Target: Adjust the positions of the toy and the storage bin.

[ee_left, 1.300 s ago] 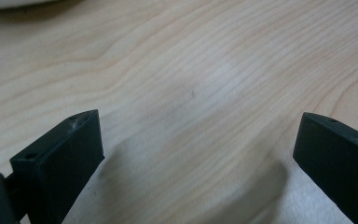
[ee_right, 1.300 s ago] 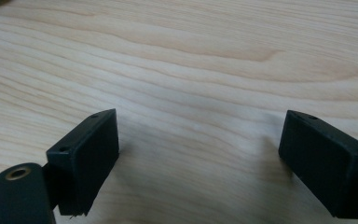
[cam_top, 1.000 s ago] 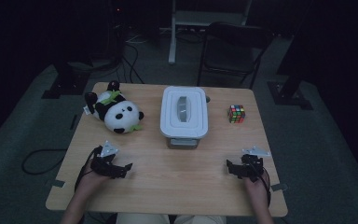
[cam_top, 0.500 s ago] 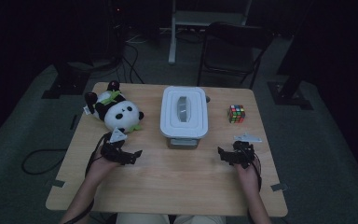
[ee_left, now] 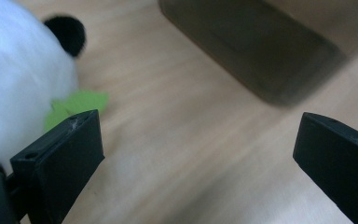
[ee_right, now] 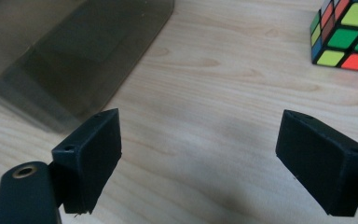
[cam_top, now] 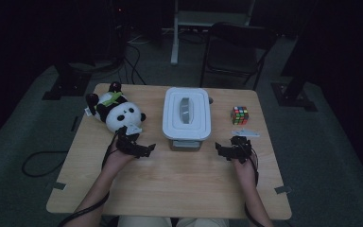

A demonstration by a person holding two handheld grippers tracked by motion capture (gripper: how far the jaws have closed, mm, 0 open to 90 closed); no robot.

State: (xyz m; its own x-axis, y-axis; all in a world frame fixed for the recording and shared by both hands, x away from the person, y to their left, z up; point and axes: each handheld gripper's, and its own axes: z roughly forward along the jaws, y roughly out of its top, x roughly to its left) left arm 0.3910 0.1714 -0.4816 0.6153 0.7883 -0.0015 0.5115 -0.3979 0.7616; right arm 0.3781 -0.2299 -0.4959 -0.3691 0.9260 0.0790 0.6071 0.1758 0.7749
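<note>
1. My left gripper hangs over the wooden table, just in front of the panda plush and to the left of the lidded container. Its jaws stand wide apart with nothing between them; only bare tabletop shows in the gap in the left gripper view.
2. In that view the panda's white body sits close beside my left jaw, with a green felt leaf on the table at its edge. I cannot tell whether the jaw touches the fur.
3. My right gripper hovers near the container's front right corner, jaws spread just as wide and holding nothing.
4. In the right gripper view the container's smoky translucent wall lies ahead at the left, apart from my jaw, and the Rubik's cube sits ahead at the right.
5. From above, the container stands at the table's middle with its white lid on, between the panda at the left and the cube at the right. Both of my grippers flank its near end.
</note>
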